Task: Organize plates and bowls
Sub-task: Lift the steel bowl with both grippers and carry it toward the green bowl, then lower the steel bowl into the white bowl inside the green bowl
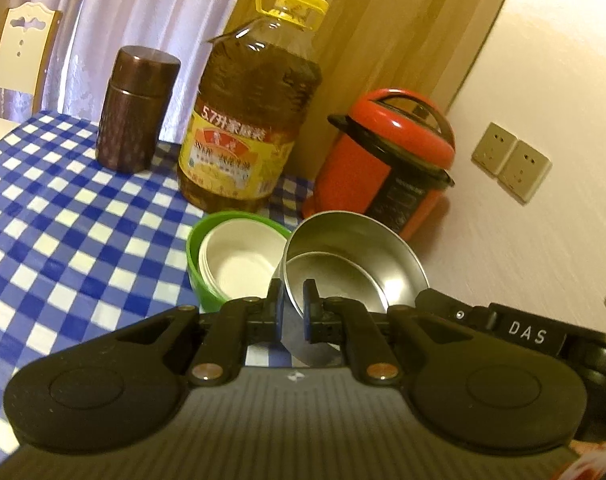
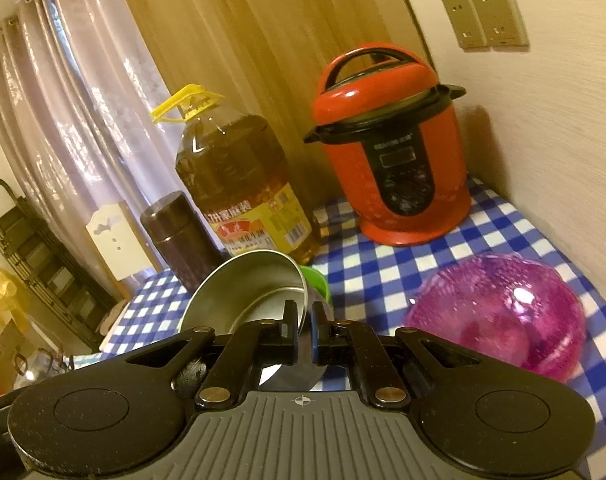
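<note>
A steel bowl (image 1: pixel 355 264) is held tilted above the checked table, gripped on opposite sides of its rim. My left gripper (image 1: pixel 293 296) is shut on its near rim. My right gripper (image 2: pixel 305 320) is shut on the same steel bowl (image 2: pixel 247 288), and its black body shows at the right of the left wrist view (image 1: pixel 503 332). A green bowl (image 1: pixel 201 264) with white bowls (image 1: pixel 243 260) nested inside stands just left of the steel bowl. Its green rim (image 2: pixel 317 280) peeks out behind the steel bowl. A purple translucent bowl (image 2: pixel 499 312) stands on the table to the right.
A large oil bottle (image 1: pixel 243 120), a brown canister (image 1: pixel 135 108) and a red pressure cooker (image 1: pixel 387 160) stand along the table's back. A wall with sockets (image 1: pixel 511 160) is at the right. A chair (image 1: pixel 23 48) and curtains lie behind.
</note>
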### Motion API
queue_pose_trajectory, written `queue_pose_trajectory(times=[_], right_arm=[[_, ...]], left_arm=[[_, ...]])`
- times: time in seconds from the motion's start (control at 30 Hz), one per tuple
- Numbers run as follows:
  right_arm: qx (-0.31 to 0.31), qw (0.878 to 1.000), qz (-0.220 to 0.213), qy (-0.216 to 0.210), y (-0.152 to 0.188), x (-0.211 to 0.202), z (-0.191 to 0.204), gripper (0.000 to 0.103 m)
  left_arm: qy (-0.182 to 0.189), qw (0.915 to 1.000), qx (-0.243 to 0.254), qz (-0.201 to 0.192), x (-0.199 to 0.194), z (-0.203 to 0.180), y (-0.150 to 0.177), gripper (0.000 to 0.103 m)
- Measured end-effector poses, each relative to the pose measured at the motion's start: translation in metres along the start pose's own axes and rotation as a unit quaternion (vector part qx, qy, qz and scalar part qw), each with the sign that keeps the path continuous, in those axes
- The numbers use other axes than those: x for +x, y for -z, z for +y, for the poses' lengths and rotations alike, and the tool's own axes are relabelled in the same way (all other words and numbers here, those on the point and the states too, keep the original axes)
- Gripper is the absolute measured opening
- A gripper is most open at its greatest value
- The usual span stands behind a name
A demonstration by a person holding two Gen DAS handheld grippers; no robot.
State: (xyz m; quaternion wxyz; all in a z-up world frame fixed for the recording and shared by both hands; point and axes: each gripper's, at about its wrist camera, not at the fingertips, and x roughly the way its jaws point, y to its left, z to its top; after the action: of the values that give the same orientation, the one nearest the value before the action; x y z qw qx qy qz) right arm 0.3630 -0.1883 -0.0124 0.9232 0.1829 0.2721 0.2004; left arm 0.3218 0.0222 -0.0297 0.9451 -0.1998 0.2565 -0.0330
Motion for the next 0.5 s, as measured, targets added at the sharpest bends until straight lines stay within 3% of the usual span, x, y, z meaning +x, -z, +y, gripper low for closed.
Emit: queue_pose_trajectory(times=[0.5], right_arm=[[-0.004, 1.0, 0.002, -0.013, -0.018, 0.067, 0.006, 0.006]], left_arm=[[-0.015, 0.9996, 0.0, -0.024, 0.045, 0.025, -0.032, 0.008]])
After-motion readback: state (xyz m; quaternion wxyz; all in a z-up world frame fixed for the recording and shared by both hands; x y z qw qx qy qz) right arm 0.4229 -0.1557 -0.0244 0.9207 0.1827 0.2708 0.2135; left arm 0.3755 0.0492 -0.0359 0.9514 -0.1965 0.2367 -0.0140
